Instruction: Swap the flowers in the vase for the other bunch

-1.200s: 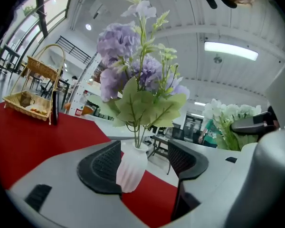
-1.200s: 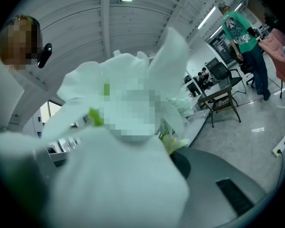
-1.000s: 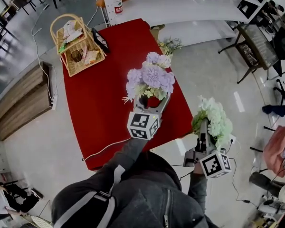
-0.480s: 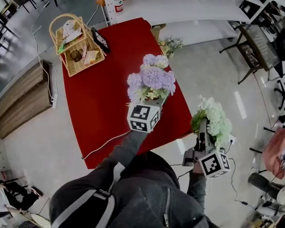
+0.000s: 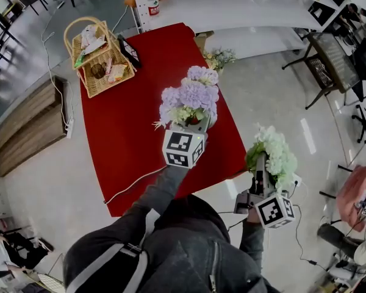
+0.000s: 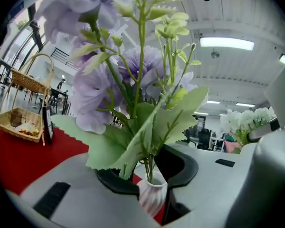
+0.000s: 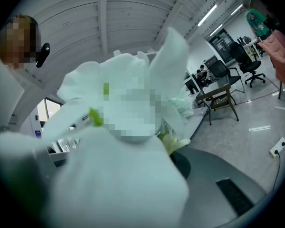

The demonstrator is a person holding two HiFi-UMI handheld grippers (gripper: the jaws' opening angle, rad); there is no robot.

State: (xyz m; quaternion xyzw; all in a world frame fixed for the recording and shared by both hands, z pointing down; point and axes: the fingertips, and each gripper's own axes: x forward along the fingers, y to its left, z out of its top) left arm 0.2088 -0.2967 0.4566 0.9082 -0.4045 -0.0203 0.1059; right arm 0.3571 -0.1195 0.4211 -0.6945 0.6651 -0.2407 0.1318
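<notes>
Red-clothed surface (image 5: 128, 121): my left tool (image 6: 151, 171) has just closed on stems of the lilac flower bunch (image 5: 192, 96) above the white ribbed vase (image 6: 152, 201) (ready for lifting); right tool (image 5: 263, 173) clamps the white-green bunch (image 5: 274, 154) aside

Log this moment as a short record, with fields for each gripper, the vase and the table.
left gripper: level at the vase mouth; jaws have just been closing on the purple bunch stems
right gripper: shut on the white bunch, held out beside the table
vase: white, ribbed, holds the purple bunch
table: red top; wicker basket at its far corner
</notes>
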